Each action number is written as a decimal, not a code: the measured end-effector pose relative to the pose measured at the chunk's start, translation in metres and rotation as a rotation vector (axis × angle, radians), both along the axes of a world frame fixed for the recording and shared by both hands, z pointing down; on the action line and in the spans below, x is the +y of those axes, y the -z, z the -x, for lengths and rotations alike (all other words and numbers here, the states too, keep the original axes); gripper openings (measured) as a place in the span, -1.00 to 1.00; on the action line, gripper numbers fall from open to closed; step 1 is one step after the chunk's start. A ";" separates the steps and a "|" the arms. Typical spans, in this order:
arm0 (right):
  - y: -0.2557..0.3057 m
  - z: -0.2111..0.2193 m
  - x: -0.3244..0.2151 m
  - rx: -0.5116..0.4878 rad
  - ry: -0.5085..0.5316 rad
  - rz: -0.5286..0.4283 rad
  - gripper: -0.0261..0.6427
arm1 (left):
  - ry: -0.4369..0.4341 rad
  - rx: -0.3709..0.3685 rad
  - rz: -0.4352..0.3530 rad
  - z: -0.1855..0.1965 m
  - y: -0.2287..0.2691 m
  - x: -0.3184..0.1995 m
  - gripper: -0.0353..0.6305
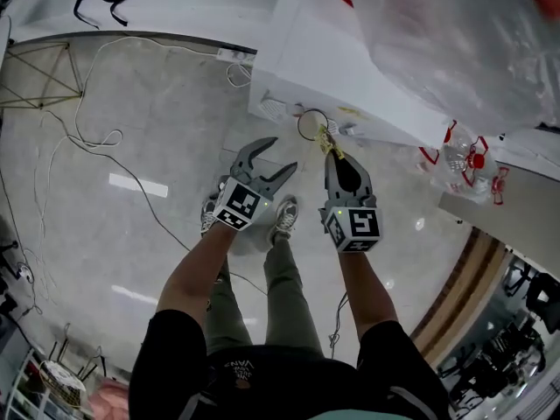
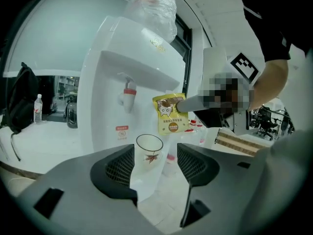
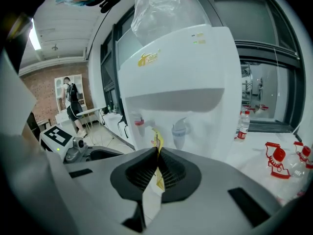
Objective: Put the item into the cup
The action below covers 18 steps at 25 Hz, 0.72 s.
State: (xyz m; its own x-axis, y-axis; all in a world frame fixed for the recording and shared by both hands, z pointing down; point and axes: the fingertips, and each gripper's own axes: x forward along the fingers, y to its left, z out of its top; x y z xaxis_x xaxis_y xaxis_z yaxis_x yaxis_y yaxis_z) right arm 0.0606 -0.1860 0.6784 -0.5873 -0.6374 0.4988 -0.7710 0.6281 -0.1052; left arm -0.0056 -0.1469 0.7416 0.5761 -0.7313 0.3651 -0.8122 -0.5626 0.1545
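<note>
Station check, as I read it from the feeds:

1. Left tongs (image 1: 282, 154) (image 2: 155, 148): jaws stand wide apart and grip nothing. In the left gripper view the clear cup (image 2: 149, 153) (image 1: 312, 125) shows in the gap between them, but it sits beyond the tips and the pads do not touch it.

2. Right tongs (image 1: 337, 156) (image 3: 158, 153): jaws closed together, clamped on the yellow sachet (image 3: 157, 140) (image 1: 328, 140) (image 2: 169, 112). The right gripper view shows the packet pinched edge-on between the ribbed pads, with part of it sticking out past the tips and part hanging below.

3. Yellow sachet: printed with a cartoon cat. It is held ahead of the right tongs, up and to the right of the left tongs' line of sight, close to the cup's rim. It is outside the cup. I cannot tell whether it touches the rim.

4. Clear cup: upright, a red leaf printed on its side. It stands on a white ledge at the front of the water dispenser (image 1: 306, 51) (image 2: 112, 92) (image 3: 186, 67), just ahead of both tongs and below the red tap (image 2: 128, 93).

5. Surroundings: a shrink-wrapped pack of red-capped bottles (image 1: 468, 160) (image 3: 281, 160) lies well to the right of the right tongs. Loose cables (image 1: 87, 138) run over the floor far left of the left tongs
</note>
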 end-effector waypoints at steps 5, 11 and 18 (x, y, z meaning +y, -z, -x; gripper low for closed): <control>-0.014 0.009 -0.009 0.011 0.002 0.013 -0.78 | 0.004 0.008 0.013 -0.011 -0.022 -0.013 -0.03; -0.039 0.009 -0.018 0.015 0.004 -0.002 -0.78 | -0.016 -0.004 0.016 -0.022 -0.044 -0.032 0.03; -0.046 0.021 -0.030 0.025 0.042 -0.001 -0.78 | -0.054 -0.010 0.010 -0.027 -0.061 -0.045 0.05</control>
